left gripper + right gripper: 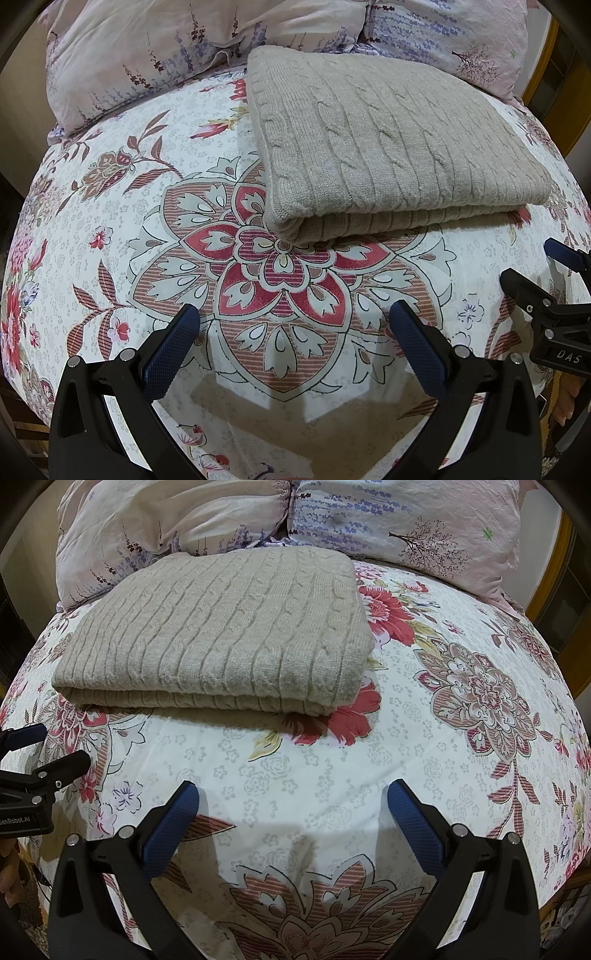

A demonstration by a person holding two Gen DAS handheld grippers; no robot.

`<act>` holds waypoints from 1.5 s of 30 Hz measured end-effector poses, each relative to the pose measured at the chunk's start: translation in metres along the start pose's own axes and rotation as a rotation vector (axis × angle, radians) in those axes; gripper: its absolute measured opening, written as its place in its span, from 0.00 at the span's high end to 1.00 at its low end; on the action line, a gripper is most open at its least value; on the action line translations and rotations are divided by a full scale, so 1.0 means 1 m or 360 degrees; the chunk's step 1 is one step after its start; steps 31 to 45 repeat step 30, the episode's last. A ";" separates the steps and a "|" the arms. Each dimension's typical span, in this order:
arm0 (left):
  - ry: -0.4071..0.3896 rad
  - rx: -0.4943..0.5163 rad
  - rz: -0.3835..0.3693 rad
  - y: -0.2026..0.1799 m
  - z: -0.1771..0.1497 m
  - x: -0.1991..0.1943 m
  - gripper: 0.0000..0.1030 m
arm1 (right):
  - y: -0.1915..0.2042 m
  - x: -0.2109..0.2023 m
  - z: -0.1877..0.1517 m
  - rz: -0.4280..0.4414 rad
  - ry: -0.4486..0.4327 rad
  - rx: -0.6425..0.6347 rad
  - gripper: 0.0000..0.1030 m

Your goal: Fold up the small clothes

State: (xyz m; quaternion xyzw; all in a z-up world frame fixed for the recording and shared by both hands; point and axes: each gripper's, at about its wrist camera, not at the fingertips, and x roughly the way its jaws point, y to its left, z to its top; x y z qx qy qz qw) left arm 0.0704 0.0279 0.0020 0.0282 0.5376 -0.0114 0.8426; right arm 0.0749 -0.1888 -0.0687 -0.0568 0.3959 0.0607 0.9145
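Note:
A beige cable-knit sweater [391, 147] lies folded into a neat thick rectangle on the floral bedspread [110, 221], and it also shows in the right wrist view [221, 635]. My left gripper [293, 314] is open and empty, hovering over the bedspread a short way in front of the sweater's near fold. My right gripper [293, 794] is open and empty too, in front of the sweater's near right corner. The right gripper shows at the right edge of the left wrist view [535, 273]; the left gripper shows at the left edge of the right wrist view [44, 749].
Two floral pillows [147, 48] [406, 524] lean at the head of the bed just behind the sweater. A wooden frame [554, 572] stands at the far right. The bed's near edge drops off below the grippers.

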 end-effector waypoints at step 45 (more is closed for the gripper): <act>0.0004 0.0015 -0.0007 0.001 0.002 0.001 0.01 | -0.001 0.000 0.000 0.0005 0.0002 -0.0009 0.02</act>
